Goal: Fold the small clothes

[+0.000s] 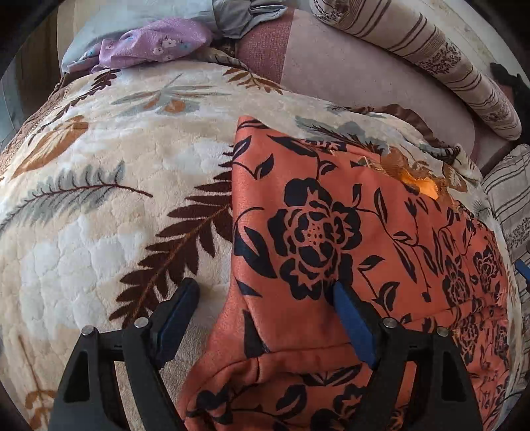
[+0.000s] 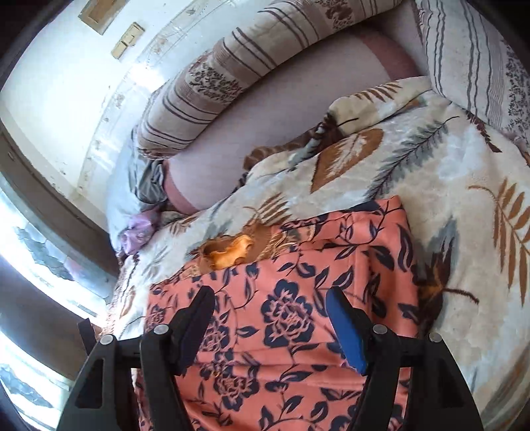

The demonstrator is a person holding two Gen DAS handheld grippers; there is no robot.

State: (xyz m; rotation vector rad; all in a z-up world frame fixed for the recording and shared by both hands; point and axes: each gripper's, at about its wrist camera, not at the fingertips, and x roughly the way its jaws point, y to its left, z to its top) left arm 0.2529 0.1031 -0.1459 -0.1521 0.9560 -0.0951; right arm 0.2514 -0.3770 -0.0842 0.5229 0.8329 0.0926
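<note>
An orange garment (image 1: 331,232) with a dark floral print lies folded on a cream leaf-patterned blanket (image 1: 99,199). My left gripper (image 1: 265,291) is open over its left edge, with one finger on the blanket and the other on the cloth. In the right wrist view the same garment (image 2: 298,298) lies under my right gripper (image 2: 270,298), which is open above it with both fingers over the cloth. A gold embroidered neckline (image 2: 228,248) shows at the garment's far edge.
A purple floral cloth (image 1: 155,43) and a grey cloth (image 1: 245,16) lie at the bed's far end. Striped pillows (image 1: 447,66) line the wall side. A window (image 2: 33,265) is at the left of the right wrist view.
</note>
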